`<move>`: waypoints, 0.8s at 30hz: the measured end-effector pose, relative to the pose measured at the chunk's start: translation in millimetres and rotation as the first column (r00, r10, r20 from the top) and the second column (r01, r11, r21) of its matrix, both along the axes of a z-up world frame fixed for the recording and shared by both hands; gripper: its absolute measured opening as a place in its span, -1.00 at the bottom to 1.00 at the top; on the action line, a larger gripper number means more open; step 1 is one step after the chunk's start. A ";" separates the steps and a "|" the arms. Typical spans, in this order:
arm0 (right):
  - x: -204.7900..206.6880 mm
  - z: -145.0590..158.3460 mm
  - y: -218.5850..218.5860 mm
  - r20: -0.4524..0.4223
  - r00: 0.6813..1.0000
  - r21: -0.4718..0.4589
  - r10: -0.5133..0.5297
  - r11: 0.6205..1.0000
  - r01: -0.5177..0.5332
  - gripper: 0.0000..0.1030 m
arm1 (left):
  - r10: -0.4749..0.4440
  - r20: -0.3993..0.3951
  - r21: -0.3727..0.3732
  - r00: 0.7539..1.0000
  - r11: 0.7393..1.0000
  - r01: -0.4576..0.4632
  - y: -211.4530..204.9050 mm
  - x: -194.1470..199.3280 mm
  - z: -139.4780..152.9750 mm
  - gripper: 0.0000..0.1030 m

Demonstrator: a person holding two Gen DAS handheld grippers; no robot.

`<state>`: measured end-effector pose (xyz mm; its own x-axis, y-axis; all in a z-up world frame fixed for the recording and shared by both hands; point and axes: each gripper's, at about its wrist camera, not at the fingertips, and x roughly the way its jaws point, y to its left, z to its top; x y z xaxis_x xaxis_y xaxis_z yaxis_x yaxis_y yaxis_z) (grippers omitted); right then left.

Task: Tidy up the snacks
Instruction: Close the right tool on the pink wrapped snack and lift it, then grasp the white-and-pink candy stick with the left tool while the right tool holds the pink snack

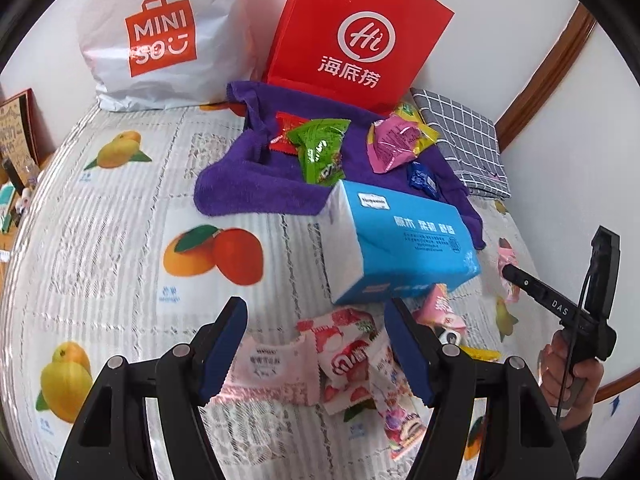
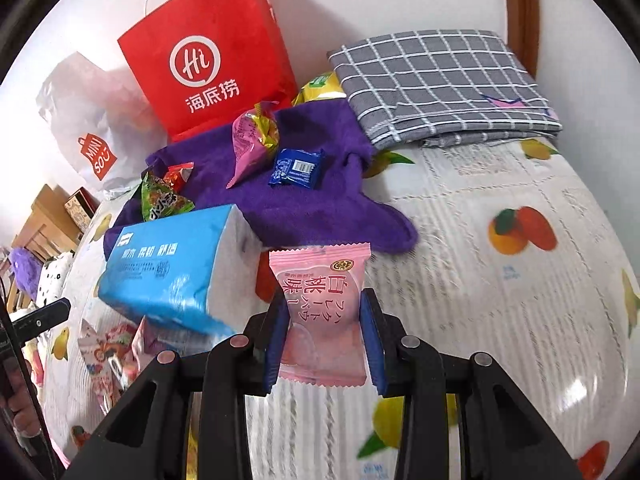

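In the left wrist view, the left gripper (image 1: 316,350) stood spread, its blue-padded jaws apart with nothing pinched between them, over a loose heap of pink and white strawberry-print snack packets (image 1: 352,364) lying on the fruit-printed white tablecloth (image 1: 120,240). Just beyond the heap lay a blue and white soft pack of tissues (image 1: 400,240), tilted. Farther off, a crumpled purple towel (image 1: 256,184) carried a green snack packet (image 1: 320,152), a pink and yellow packet (image 1: 394,144), a small dark blue packet (image 1: 422,176) and a red packet (image 1: 286,128). At the far edge stood a red paper bag (image 1: 360,32), with a white plastic shopping bag (image 1: 160,36) to its left and a folded grey checked cloth (image 1: 464,136) to its right. The right gripper (image 1: 516,274) showed at the right edge, held by a hand (image 1: 568,372).

In the right wrist view, the right gripper (image 2: 325,334) was pinching a pale pink peach-flavour snack packet (image 2: 320,300), jaws pressed on its two sides, lifted above the tablecloth (image 2: 500,320). The tissue pack (image 2: 172,264) lay to its left, the towel (image 2: 312,192) beyond it, the red bag (image 2: 208,52) and checked cloth (image 2: 440,80) farthest away.
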<state>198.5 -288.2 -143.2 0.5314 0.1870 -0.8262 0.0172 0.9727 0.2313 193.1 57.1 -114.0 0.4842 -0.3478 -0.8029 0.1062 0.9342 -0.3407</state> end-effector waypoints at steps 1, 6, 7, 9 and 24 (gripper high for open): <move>-3.9 1.8 -2.2 0.005 1.000 0.001 -0.005 1.000 0.005 -0.32 | -0.005 -0.002 -0.004 1.000 1.000 0.005 -2.2 -2.6 0.3 0.35; -18.6 7.8 -10.0 0.023 1.000 0.017 -0.016 1.000 0.016 -0.32 | -0.036 -0.003 0.002 0.999 0.999 0.036 -18.2 -18.2 0.2 0.35; -20.0 8.4 -10.6 0.025 1.000 0.024 -0.015 1.000 0.014 -0.32 | -0.044 -0.005 0.006 0.999 0.999 0.044 -22.1 -21.9 -1.0 0.35; -23.8 8.6 -12.1 0.027 1.000 0.027 -0.012 1.000 0.011 -0.32 | -0.054 -0.018 0.014 0.998 0.998 0.054 -29.4 -28.2 -5.7 0.35; -40.9 6.2 -18.7 0.024 1.000 0.017 -0.012 1.000 0.012 -0.32 | -0.115 -0.080 0.089 0.990 0.989 0.122 -73.1 -55.9 -35.8 0.23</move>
